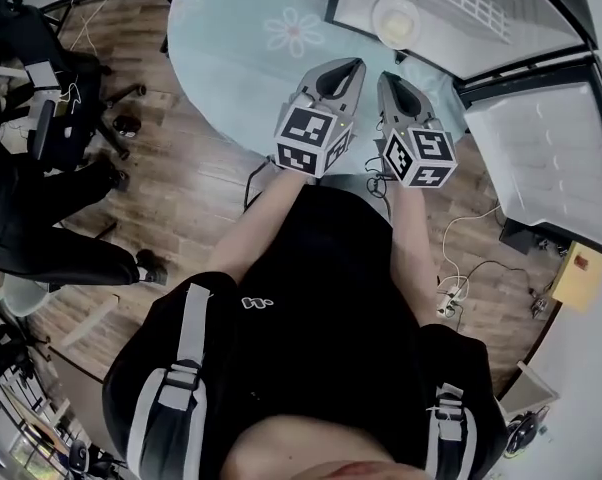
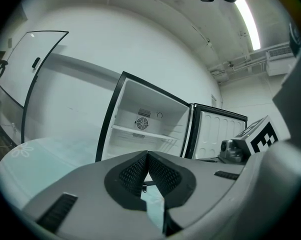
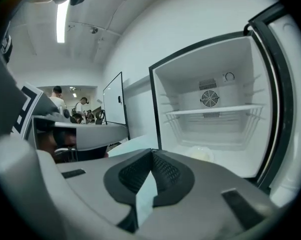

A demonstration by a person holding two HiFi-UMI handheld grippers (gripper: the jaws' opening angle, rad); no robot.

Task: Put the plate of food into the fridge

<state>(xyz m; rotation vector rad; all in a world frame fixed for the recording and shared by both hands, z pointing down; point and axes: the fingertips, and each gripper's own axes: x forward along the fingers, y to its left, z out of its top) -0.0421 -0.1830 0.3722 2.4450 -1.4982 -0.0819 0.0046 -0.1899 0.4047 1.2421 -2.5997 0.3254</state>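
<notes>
Already the plate of food (image 1: 396, 18) sits in the fridge (image 1: 461, 46), at one o'clock. The left tool (image 1: 353, 65) and right tool (image 1: 389, 78) are shut and empty. If the door (image 1: 546, 158) stays open, the food may get warm.

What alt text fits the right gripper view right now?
An open fridge fills the right side, with the plate of food on its floor, below a shelf. In the foreground the right gripper is shut with nothing in it, pointing toward the fridge.
</notes>
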